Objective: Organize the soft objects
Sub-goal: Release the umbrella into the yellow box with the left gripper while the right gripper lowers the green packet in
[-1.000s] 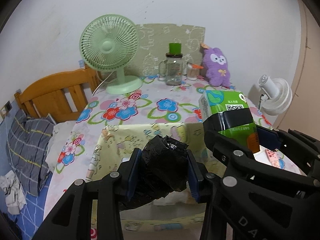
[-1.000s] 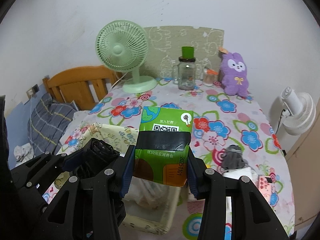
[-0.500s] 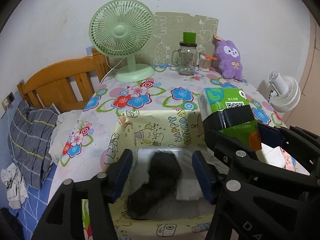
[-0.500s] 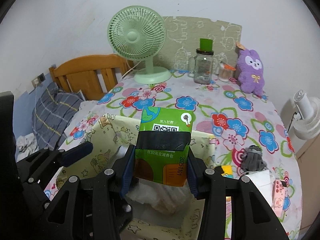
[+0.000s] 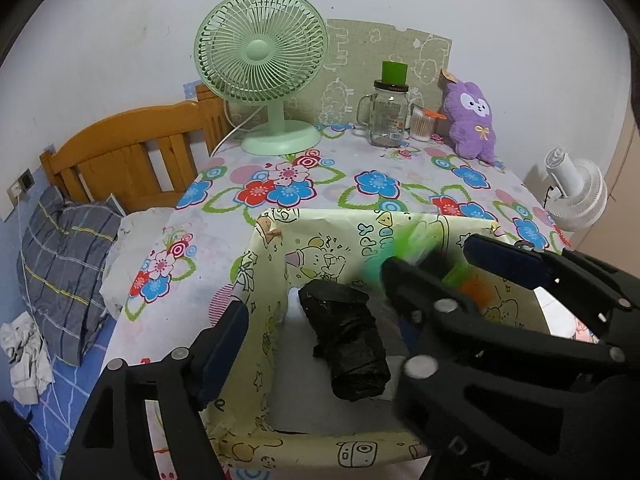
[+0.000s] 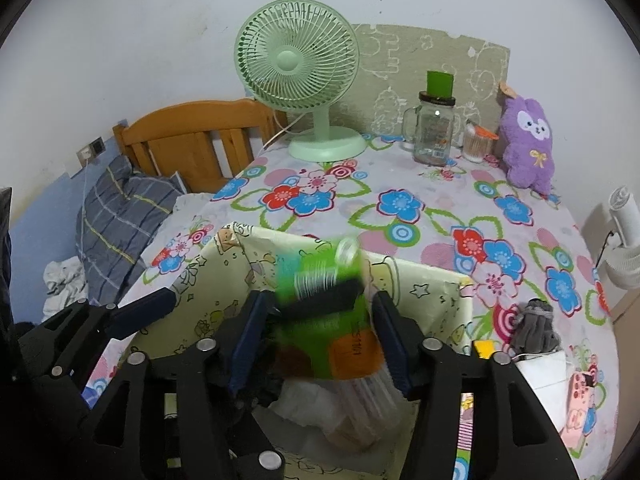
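Note:
A yellow cartoon-print box [image 5: 272,272] [image 6: 224,280] sits on the flowered tablecloth. A black rolled plastic bag [image 5: 348,344] lies loose on the box's floor. My left gripper [image 5: 316,332] hangs over it with its jaws opening and touches nothing. My right gripper [image 6: 320,332] is above the box's right half, jaws opening. The green packet [image 6: 320,312] [image 5: 420,256] between them is motion-blurred and tilted. Small gaps show between it and both pads. White and clear wrapped items [image 6: 352,408] lie below it in the box.
At the table's back stand a green fan [image 6: 296,60], a glass jar [image 6: 434,128] and a purple plush [image 6: 528,148]. A grey knitted item [image 6: 536,328] and a pink item [image 6: 580,392] lie right of the box. A wooden bed headboard [image 5: 132,152] and pillow are left.
The left jaws spread and let go of the black bag, which dropped into the box. The right jaws widened and the green packet slipped down and tilted. Both grippers moved forward over the box.

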Tool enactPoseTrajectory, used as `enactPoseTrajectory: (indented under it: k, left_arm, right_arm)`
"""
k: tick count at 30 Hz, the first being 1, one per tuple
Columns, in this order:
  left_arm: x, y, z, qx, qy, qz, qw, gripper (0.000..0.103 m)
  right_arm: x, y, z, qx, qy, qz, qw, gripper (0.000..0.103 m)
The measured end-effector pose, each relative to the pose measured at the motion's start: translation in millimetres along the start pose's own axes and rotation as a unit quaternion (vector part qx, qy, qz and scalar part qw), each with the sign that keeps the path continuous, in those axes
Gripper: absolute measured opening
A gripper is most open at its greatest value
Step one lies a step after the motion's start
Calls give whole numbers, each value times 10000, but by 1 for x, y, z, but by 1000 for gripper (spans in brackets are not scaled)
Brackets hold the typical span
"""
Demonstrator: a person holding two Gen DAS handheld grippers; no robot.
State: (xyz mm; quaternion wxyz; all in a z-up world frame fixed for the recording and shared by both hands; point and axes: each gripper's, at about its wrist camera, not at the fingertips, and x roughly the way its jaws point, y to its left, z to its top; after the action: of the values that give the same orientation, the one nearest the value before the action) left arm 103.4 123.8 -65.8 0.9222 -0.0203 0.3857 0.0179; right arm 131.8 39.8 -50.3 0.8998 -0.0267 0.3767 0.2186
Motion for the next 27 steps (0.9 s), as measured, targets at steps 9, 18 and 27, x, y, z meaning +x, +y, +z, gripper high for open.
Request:
enactPoseTrajectory:
  k: [9,18,27]
  left_arm:
    - [-7,-7,0,1,-83,44,10000,90]
    - [-21,-20,1,29,-242,72,9997,93]
    - [-39,-40,3,105,-417,-2,9991,96]
  right_arm:
    - [-10,-4,-1,-21,-153,-116,9998,85]
    - [-31,-13,-3,-24,-317,-262,9991,88]
    - [-60,-25,-5,-5,-514,-461,9976,92]
